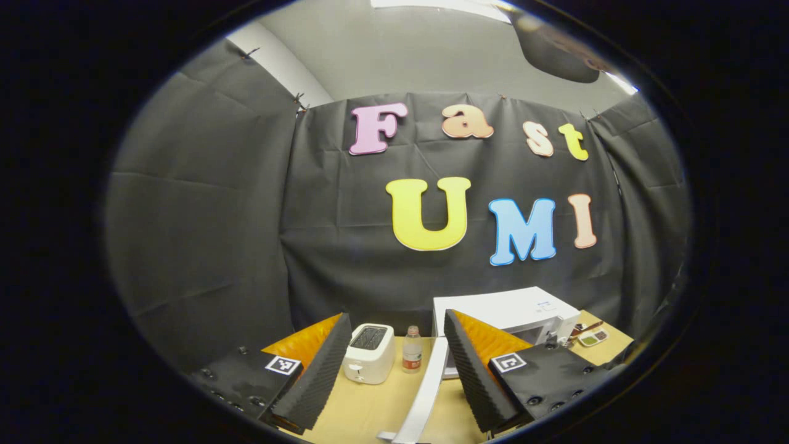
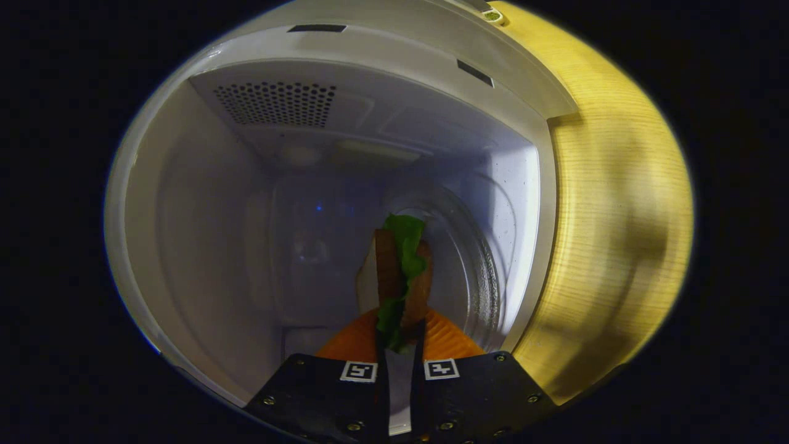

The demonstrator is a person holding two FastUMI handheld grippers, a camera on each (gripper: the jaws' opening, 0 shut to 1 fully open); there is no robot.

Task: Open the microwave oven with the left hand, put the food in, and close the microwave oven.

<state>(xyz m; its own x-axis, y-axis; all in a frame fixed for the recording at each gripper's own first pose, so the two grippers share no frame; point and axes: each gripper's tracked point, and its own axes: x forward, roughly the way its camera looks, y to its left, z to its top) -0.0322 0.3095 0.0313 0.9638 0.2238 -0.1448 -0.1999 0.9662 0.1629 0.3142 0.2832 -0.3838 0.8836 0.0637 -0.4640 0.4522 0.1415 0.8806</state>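
Observation:
The white microwave stands on the wooden table with its door swung open toward me. My left gripper hangs open in front of it, nothing between its fingers. In the right gripper view I look straight into the microwave's cavity, seen turned on its side. My right gripper is shut on a sandwich of bread, a brown filling and green lettuce, held inside the cavity just off the glass turntable.
A white toaster and a small bottle stand left of the microwave on the table. A small dish lies at the far right. The table's wood shows beside the oven's opening.

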